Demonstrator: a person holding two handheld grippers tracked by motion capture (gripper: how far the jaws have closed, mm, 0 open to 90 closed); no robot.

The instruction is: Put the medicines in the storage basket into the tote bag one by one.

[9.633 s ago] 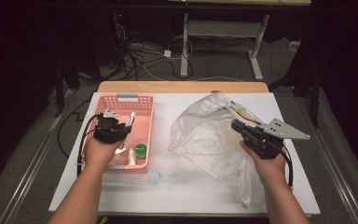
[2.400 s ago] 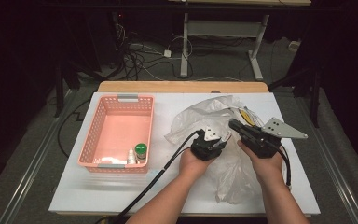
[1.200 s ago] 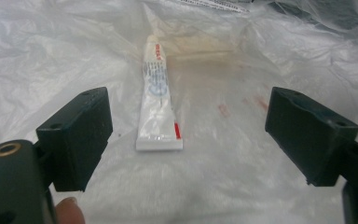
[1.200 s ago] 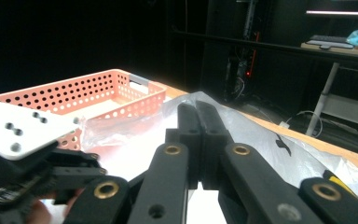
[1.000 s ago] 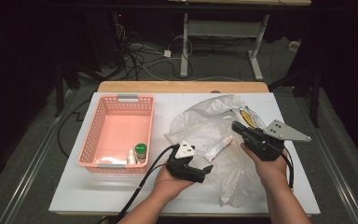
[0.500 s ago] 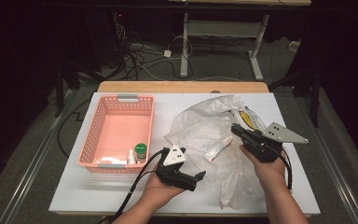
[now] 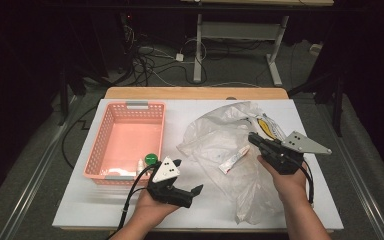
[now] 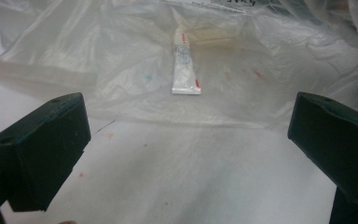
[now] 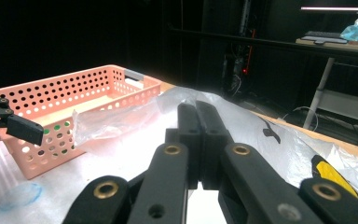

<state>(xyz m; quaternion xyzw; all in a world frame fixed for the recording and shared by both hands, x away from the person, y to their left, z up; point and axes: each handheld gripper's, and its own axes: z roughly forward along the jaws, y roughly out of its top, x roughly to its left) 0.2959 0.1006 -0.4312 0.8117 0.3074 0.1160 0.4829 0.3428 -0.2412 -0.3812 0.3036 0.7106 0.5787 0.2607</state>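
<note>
One claw, the left [image 7: 189, 186], has backed off the bag [image 7: 230, 150], spread; right claw [image 7: 254, 138] pinches it.

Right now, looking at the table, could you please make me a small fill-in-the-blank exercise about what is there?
1. The basket on the table is ____ in colour.
2. The left gripper has its jaws ____.
3. The small white tube lies inside the clear plastic ____.
4. The right gripper has its jaws pressed ____, on the plastic bag.

Missing words: pink; open; bag; shut
</note>
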